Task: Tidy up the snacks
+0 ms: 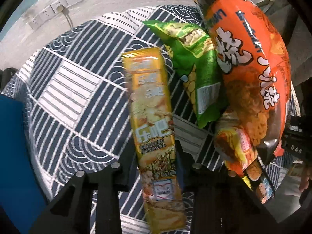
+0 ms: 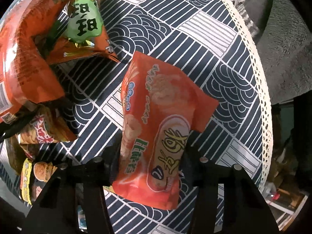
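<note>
In the left wrist view a long yellow snack packet (image 1: 150, 97) lies lengthwise between the fingers of my left gripper (image 1: 156, 152), which is shut on its lower half. A green corn-snack bag (image 1: 195, 58), a big orange bag (image 1: 249, 68) and a small yellow-red packet (image 1: 234, 152) are piled just to its right. In the right wrist view my right gripper (image 2: 152, 156) points down at an orange-red pouch (image 2: 156, 107). Both of its fingers press the sides of the pouch's lower part.
A navy-and-white patterned tablecloth (image 1: 68, 97) covers the round table, with a lace edge (image 2: 261, 78) at the right. A blue object (image 1: 13, 156) stands at the table's left. More snack bags (image 2: 25, 58) are heaped at the left in the right wrist view. Beyond the lace edge is a grey cushion (image 2: 282, 39).
</note>
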Action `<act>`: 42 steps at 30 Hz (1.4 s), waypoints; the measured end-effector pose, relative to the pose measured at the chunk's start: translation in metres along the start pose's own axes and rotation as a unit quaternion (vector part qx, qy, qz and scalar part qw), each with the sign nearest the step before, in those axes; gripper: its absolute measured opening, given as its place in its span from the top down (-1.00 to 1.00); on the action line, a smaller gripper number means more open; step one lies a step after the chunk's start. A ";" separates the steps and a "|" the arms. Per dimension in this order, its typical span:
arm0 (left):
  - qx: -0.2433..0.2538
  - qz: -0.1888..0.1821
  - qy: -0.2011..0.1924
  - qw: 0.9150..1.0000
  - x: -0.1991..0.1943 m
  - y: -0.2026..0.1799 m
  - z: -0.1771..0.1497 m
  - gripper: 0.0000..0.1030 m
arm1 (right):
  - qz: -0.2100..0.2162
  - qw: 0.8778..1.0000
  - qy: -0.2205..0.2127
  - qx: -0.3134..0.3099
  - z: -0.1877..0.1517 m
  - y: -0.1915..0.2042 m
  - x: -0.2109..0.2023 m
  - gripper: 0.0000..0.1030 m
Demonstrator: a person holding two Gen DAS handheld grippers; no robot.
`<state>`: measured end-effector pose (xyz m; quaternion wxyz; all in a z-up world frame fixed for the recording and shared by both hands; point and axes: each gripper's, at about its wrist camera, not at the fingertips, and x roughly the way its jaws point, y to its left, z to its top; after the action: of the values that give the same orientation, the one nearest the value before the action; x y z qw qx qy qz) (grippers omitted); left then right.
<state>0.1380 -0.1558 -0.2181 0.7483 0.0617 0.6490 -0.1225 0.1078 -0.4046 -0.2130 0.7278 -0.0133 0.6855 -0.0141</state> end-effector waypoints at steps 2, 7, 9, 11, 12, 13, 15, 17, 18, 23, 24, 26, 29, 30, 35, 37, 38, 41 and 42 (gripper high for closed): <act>0.008 0.012 -0.005 1.000 -0.004 0.001 -0.003 0.39 | 0.001 1.000 -0.002 0.000 -0.003 -0.006 -0.008 0.02; 0.024 0.019 -0.018 0.999 -0.021 0.001 -0.014 0.39 | -0.001 1.000 -0.014 -0.009 -0.009 -0.009 -0.037 0.02; 0.032 0.027 -0.024 0.999 -0.029 0.000 -0.018 0.39 | -0.006 1.000 -0.018 -0.014 -0.008 -0.004 -0.045 0.02; 0.037 0.031 -0.029 0.998 -0.037 -0.001 -0.024 0.39 | -0.009 1.000 -0.022 -0.019 -0.009 0.005 -0.050 0.02; 0.040 0.031 -0.032 0.998 -0.042 -0.002 -0.026 0.39 | -0.010 0.999 -0.024 -0.022 -0.008 0.009 -0.054 0.02; 0.043 0.031 -0.035 0.998 -0.047 -0.004 -0.029 0.39 | -0.012 0.999 -0.028 -0.028 -0.008 0.013 -0.058 0.02; 0.046 0.032 -0.042 0.998 -0.055 -0.005 -0.034 0.39 | -0.018 0.998 -0.038 -0.036 -0.010 0.019 -0.069 0.02; 0.050 0.035 -0.050 0.997 -0.066 -0.005 -0.037 0.39 | -0.020 0.998 -0.048 -0.047 -0.012 0.027 -0.082 0.02; 0.053 0.037 -0.054 0.996 -0.072 -0.005 -0.040 0.39 | -0.020 0.997 -0.054 -0.052 -0.013 0.031 -0.088 0.02; 0.066 0.050 -0.078 0.993 -0.093 0.005 -0.044 0.39 | -0.023 0.993 -0.085 -0.081 -0.022 0.050 -0.124 0.02; 0.068 0.052 -0.083 0.993 -0.097 0.010 -0.043 0.39 | -0.023 0.992 -0.091 -0.087 -0.024 0.054 -0.126 0.02; 0.070 0.056 -0.094 0.992 -0.109 0.013 -0.046 0.39 | -0.024 0.989 -0.107 -0.101 -0.029 0.064 -0.141 0.02; 0.068 0.059 -0.109 0.990 -0.125 0.017 -0.053 0.39 | -0.014 0.985 -0.128 -0.115 -0.035 0.078 -0.152 0.02; 0.068 0.061 -0.115 0.989 -0.132 0.019 -0.056 0.39 | -0.010 0.984 -0.135 -0.119 -0.037 0.084 -0.160 0.02; 0.068 0.074 -0.140 0.985 -0.155 0.025 -0.068 0.39 | 0.001 0.976 -0.164 -0.141 -0.042 0.106 -0.182 0.02; 0.066 0.076 -0.147 0.984 -0.163 0.029 -0.074 0.39 | 0.006 0.973 -0.174 -0.151 -0.044 0.116 -0.190 0.02; 0.065 0.077 -0.150 0.984 -0.166 0.029 -0.076 0.39 | 0.009 0.972 -0.178 -0.154 -0.045 0.119 -0.193 0.02; 0.067 0.085 -0.161 0.981 -0.178 0.032 -0.084 0.39 | 0.015 0.967 -0.190 -0.167 -0.048 0.133 -0.203 0.02; 0.068 0.087 -0.164 0.980 -0.181 0.033 -0.085 0.39 | 0.017 0.966 -0.193 -0.172 -0.049 0.139 -0.207 0.02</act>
<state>0.0419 -0.0840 -0.0546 0.8466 0.1476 0.4996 -0.1088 0.0469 -0.2577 -0.0147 0.8334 -0.1287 0.5241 0.1191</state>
